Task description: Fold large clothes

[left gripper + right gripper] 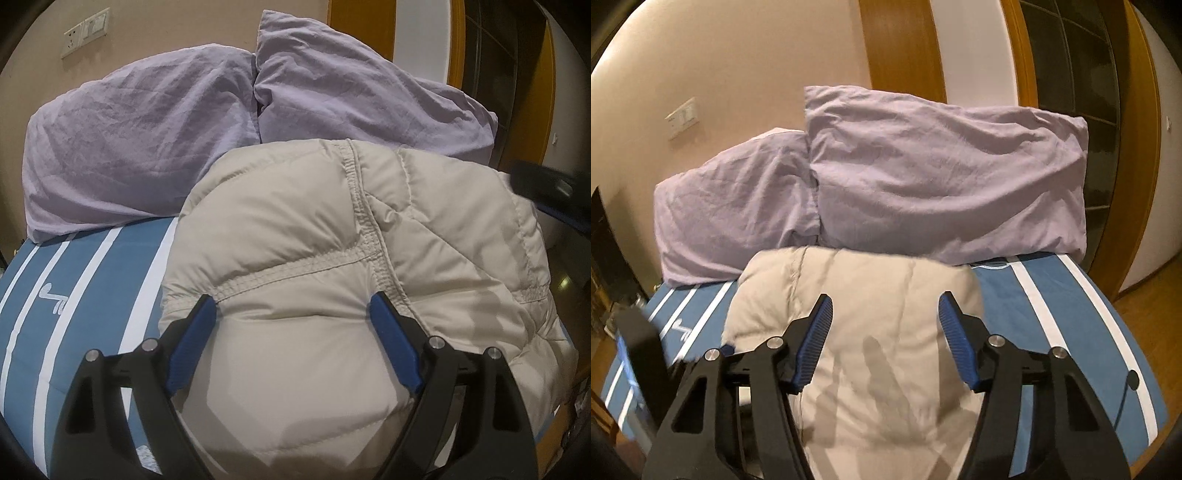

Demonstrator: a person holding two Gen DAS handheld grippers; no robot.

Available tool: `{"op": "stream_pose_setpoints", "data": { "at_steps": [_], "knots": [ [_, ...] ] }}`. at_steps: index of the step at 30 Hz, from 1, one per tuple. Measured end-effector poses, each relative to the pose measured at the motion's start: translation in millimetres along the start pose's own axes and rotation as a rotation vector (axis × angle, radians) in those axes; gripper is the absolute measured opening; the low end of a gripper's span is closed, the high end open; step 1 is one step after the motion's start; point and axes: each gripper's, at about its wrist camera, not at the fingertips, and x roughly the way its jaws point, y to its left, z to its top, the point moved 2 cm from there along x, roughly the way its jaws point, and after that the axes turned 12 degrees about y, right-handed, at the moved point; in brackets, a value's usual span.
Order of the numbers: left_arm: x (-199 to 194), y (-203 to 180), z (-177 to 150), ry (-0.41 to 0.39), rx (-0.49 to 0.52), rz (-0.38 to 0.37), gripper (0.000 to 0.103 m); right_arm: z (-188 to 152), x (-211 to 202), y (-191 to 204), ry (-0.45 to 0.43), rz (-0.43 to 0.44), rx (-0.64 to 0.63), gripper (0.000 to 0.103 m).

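Jacket [295, 229] bulges up between the left gripper's [291, 306] pads, so its lower hem is hidden behind the gripper body at the bottom of the frame. Right gripper [543, 184] only a dark blur at the right edge of the left wrist view. Wall switch plate [681, 118], upper left: markings too small to read. Pillows [923, 173] hide the bed's head end.

I see two lilac pillows [938, 192] [136, 147] against the wall, a blue striped bed [1052, 295], and a wall socket [86, 31].
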Motion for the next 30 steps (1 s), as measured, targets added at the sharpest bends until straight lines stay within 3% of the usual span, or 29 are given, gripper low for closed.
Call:
{"op": "stream_pose_setpoints", "data": {
  "at_steps": [4, 9, 19, 30],
  "knots": [
    [0, 1, 0, -0.006, -0.001, -0.012, 0.085, 8, 24, -9, 0.025, -0.066, 0.025, 0.062],
    [-3, -3, -1, -0.028, 0.017, -0.042, 0.086, -14, 70, -25, 0.097, -0.131, 0.024, 0.061],
    [-13, -20, 7, -0.035, 0.075, -0.025, 0.089, -40, 95, -46, 0.109, -0.117, 0.074, 0.061],
    [-23, -9, 69, -0.054, -0.010, 0.070, 0.093, -47, 101, -48, 0.098, -0.132, 0.095, 0.061]
  ]
}}
